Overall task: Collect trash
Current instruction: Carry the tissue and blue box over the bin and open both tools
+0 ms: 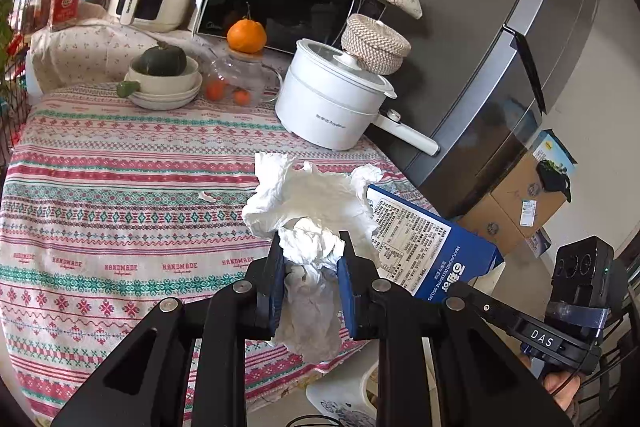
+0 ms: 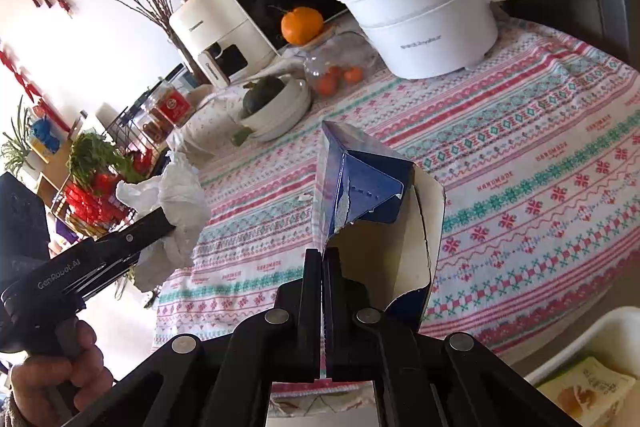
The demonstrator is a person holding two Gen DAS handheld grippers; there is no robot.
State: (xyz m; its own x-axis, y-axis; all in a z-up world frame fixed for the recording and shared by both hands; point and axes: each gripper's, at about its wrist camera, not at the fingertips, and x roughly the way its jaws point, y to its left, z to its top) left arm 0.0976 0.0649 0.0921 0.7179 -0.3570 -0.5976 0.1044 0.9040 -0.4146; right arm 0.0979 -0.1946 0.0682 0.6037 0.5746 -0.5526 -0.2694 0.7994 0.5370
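From your left wrist view, the left gripper [image 1: 311,259] has its fingers [image 1: 273,279] narrowed onto a crumpled white paper towel [image 1: 308,203], which bulges ahead of them and hangs down behind. Just right of the fingers a blue biscuit box [image 1: 432,243] is held up over the bench [image 1: 100,211] edge.

From your right wrist view, the right gripper [image 2: 322,259] has its fingers pinched tight on the torn flap of that biscuit box [image 2: 360,187]. Well to their left, your left hand [image 2: 60,379] carries the paper towel [image 2: 176,211].

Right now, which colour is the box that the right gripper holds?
The box is dark blue outside, white inside; the right wrist view shows it best.
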